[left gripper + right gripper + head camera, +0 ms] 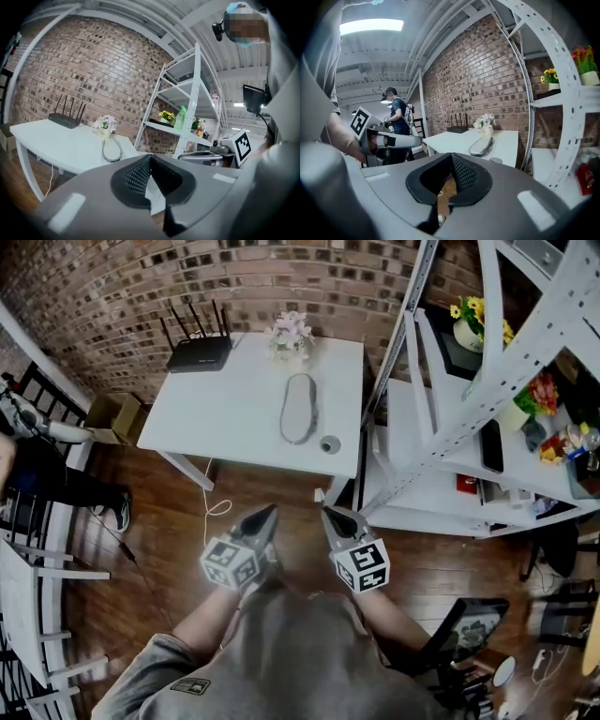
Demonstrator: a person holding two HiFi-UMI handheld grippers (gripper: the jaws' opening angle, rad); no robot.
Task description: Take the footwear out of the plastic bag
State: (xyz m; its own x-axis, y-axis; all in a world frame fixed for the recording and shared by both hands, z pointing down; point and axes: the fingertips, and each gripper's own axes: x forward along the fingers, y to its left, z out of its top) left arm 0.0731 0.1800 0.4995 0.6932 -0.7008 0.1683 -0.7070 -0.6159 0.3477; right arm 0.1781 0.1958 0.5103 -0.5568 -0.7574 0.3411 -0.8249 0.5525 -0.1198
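Observation:
The footwear [299,409], a flat grey oval shape that seems wrapped in a clear plastic bag, lies on the white table [234,418] toward its right side. It also shows in the left gripper view as the footwear [111,150] and in the right gripper view as the footwear [483,146]. Both grippers hang over the wooden floor, well short of the table. My left gripper [271,511] is shut and empty, its own jaws together at left gripper [150,157]. My right gripper [326,512] is shut and empty too, seen close at right gripper [451,156].
A black router [199,352] and a flower vase [291,334] stand at the table's back. A small round object [329,444] lies near the footwear. A white metal shelf [441,427] stands to the right, a cardboard box [112,416] to the left. Another person [396,122] stands further off.

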